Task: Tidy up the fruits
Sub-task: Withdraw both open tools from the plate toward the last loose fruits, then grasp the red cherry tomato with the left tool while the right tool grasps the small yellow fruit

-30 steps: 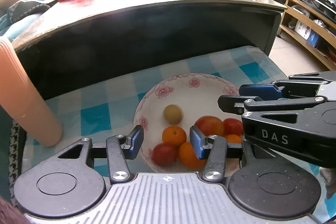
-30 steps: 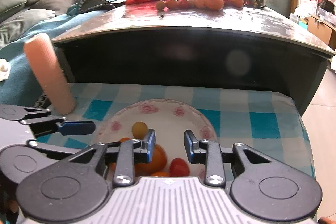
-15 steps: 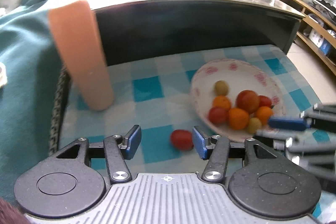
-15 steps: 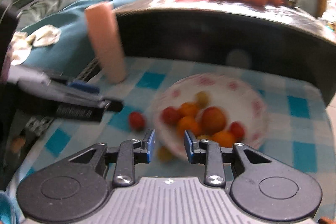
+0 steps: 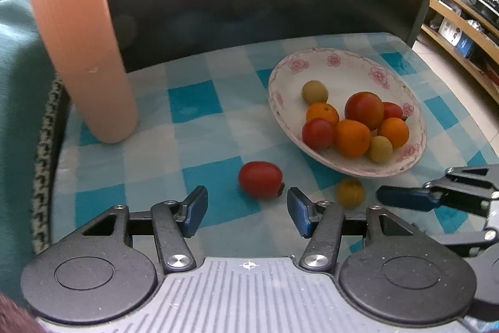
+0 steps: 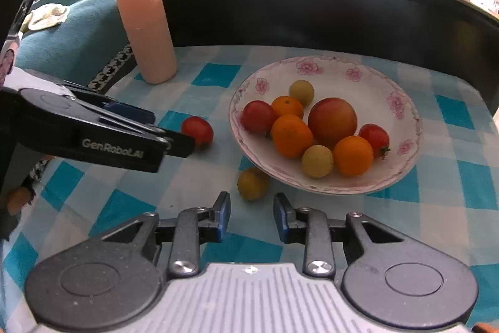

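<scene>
Tomato [image 5: 260, 179] lies just ahead of left hand-held gripper [image 5: 246, 212]

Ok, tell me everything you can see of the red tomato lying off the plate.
The red tomato is small, oval, glossy and whole, with a dark stem end toward the plate. It lies on its side on the checked cloth, apart from the plate. The open left claw frames it without touching.

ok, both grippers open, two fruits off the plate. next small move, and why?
Probably ease the left gripper forward around the red tomato: it lies on the cloth just ahead of the open jaws, outside the plate. The right gripper could likewise take the yellow-green fruit.
</scene>
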`<state>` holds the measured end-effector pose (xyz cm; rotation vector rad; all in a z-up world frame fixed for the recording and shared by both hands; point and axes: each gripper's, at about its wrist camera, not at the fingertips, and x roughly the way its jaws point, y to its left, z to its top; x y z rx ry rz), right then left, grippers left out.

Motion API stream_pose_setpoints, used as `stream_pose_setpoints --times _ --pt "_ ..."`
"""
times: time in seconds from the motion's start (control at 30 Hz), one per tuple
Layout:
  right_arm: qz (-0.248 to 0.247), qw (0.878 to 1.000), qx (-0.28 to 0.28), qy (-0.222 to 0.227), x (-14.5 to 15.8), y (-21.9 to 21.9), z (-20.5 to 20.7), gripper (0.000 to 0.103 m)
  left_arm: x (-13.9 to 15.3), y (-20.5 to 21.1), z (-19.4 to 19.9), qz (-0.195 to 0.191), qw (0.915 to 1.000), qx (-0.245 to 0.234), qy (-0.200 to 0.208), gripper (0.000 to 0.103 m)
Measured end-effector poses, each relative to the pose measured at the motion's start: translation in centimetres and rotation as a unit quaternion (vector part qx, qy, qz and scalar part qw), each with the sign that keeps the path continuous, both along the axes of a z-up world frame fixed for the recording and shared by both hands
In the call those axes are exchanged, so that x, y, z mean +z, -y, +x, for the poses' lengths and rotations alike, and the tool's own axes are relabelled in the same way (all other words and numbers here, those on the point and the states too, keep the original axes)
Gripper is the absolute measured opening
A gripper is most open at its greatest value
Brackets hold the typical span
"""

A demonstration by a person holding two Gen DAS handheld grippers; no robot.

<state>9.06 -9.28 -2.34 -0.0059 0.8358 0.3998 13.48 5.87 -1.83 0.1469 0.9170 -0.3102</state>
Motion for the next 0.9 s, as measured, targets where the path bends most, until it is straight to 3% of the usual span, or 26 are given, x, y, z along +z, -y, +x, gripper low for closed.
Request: stream_pose_setpoints --times 0.3,0.47,0.6,0.9 --pt "0.006 1.0 0.009 0.019 -0.9 -0.4 1.2 0.047 -1.9 1.2 1.6 -0.013 0.9998 -0.012 0.008 0.067" --pt "-0.028 0.998 0.026 0.04 -0.9 -1.2 0.5 0.045 -2.2 2.4 1.4 0.01 0.9994 -0.025 0.02 0.06" --pt "-0.029 0.999 0.027 0.035 -0.7 -1.2 0.4 0.041 -2.2 2.6 1.0 0.01 0.9995 -0.022 0.021 0.046" --pt "-0.028 0.999 0.011 0.016 0.7 1.2 -1.7 0.041 -1.7 2.7 -0.5 0.017 0.9994 -0.03 0.0 0.045"
